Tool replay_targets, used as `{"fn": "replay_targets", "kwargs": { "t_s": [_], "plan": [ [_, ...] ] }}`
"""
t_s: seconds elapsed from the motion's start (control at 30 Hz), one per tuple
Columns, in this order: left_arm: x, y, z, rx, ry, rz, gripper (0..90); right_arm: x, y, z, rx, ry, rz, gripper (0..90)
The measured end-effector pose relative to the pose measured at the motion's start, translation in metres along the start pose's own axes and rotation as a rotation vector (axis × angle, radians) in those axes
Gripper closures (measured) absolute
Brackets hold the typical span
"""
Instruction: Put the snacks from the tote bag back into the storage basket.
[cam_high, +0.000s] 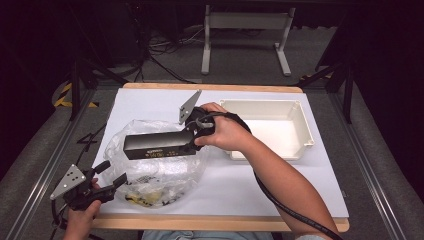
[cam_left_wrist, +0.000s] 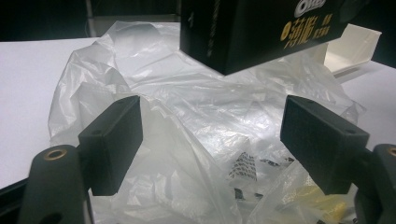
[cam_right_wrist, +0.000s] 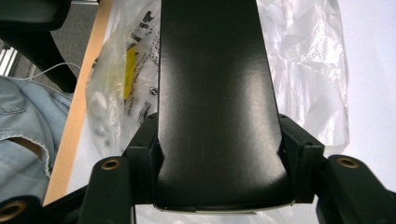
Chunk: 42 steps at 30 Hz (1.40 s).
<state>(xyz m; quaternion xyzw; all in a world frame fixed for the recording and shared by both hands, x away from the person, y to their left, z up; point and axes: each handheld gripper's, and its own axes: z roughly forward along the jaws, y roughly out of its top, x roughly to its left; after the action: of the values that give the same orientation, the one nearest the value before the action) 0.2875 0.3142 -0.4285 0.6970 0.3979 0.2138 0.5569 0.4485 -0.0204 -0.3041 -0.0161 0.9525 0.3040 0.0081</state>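
One black box (cam_high: 157, 145) clamped in right gripper (cam_high: 192, 137); left gripper (cam_high: 111, 182) fingers wide apart by one plastic bag (cam_high: 150, 180).

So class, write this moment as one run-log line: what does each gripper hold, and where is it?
right gripper: shut on black box, above plastic bag | left gripper: jaws open, at bag's near edge | white tray: right of the bag

A wooden-edged table (cam_high: 210, 222) carries a white sheet (cam_high: 300, 180). Beyond it stands a pale metal table frame (cam_high: 246, 30) on grey carpet (cam_high: 240, 62), with black cables (cam_high: 165, 55) snaking across the floor. Yellow-black hazard tape (cam_high: 64, 95) marks the left. The room's far end stays dark.
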Motion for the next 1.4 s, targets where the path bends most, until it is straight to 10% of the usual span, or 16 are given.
{"fn": "replay_targets", "kwargs": {
  "t_s": [0.7,1.4],
  "plan": [
    [-0.001,0.001,0.005,-0.006,-0.001,0.0,22.0,0.008,-0.019,-0.053,0.003,-0.03,-0.023,43.6],
    [-0.001,0.003,0.012,0.003,0.002,0.0,22.0,0.013,-0.075,-0.121,-0.026,-0.118,0.066,43.6]
  ]
}}
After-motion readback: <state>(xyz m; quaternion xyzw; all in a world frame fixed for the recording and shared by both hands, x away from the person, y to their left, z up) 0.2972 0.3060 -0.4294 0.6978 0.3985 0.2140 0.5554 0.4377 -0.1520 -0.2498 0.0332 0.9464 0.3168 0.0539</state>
